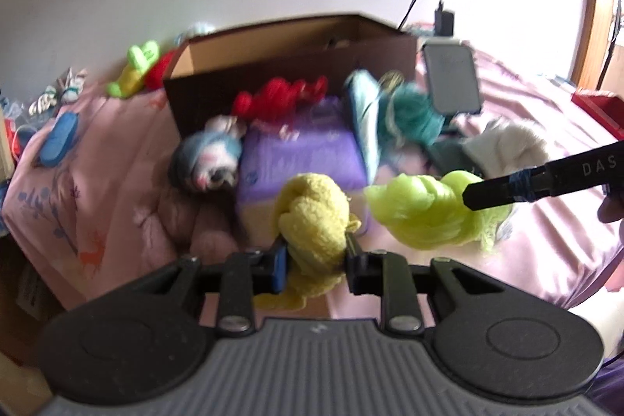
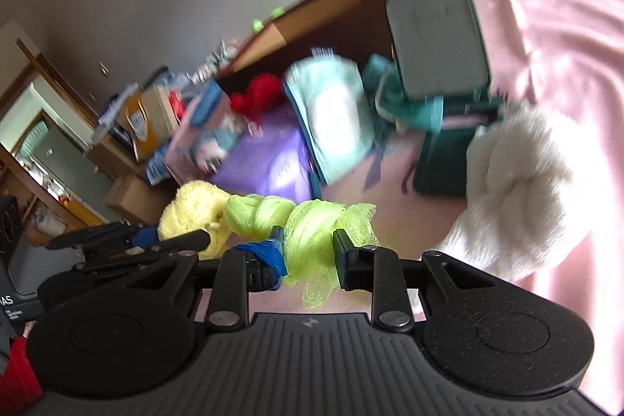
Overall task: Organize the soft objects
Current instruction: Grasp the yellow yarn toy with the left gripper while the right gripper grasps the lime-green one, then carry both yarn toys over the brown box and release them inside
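Left gripper (image 1: 314, 252) clamped on yellow towel (image 1: 312, 217); right gripper (image 2: 308, 252) clamped on green mesh (image 2: 308, 232). Both bundles just above pink bed (image 1: 546, 240), near front of box (image 1: 296, 38). Advice: lift clear of purple pack (image 1: 304, 158), keep grips firm, carry over box rim before release.
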Available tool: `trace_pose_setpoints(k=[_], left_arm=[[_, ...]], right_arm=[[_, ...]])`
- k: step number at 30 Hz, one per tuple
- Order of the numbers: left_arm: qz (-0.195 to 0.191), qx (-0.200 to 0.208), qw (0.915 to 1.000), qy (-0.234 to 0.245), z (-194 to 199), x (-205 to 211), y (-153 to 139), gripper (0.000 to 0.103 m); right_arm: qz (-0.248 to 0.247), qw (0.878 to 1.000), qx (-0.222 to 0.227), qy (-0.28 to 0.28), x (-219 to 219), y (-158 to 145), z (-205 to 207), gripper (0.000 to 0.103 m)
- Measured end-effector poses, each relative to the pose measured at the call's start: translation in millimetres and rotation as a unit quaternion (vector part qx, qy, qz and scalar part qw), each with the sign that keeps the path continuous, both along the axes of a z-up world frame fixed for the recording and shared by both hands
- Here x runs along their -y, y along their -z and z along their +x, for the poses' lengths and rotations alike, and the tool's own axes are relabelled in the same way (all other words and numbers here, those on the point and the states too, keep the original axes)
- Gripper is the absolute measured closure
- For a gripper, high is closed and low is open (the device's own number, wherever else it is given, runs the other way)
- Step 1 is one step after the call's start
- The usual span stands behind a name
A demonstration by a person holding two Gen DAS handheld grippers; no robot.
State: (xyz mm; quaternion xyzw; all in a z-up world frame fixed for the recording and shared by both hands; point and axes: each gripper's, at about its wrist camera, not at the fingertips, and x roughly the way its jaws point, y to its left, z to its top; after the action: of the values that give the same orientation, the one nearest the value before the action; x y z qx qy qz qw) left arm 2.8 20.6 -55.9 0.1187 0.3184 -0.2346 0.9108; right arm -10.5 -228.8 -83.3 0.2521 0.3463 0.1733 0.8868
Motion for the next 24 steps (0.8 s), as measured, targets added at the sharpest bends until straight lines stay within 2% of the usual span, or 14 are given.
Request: trace_pose_setpoints(k=[5, 13, 19, 24], left_arm=[[-0.029, 0.019, 0.9992, 0.022, 6, 5, -31, 0.076], [-0.053, 0.055, 0.9969, 0.022, 54, 13, -88, 0.076], [-0.059, 0.076, 0.9953, 0.014, 91, 19, -117, 0.076], [-0.063, 0.078, 0.9950, -0.003, 134, 23, -129, 0.075]], right_arm=[[-0.001, 0.999, 0.052, 0.014, 16, -40, 6, 0.095], [-0.020, 0.993, 0.117, 0.027, 27, -102, 47, 0.095], [-0.033, 0.990, 0.128, 0.043, 28, -126, 86, 0.095], [-0.032, 0.991, 0.113, 0.065, 30, -135, 124, 0.095]])
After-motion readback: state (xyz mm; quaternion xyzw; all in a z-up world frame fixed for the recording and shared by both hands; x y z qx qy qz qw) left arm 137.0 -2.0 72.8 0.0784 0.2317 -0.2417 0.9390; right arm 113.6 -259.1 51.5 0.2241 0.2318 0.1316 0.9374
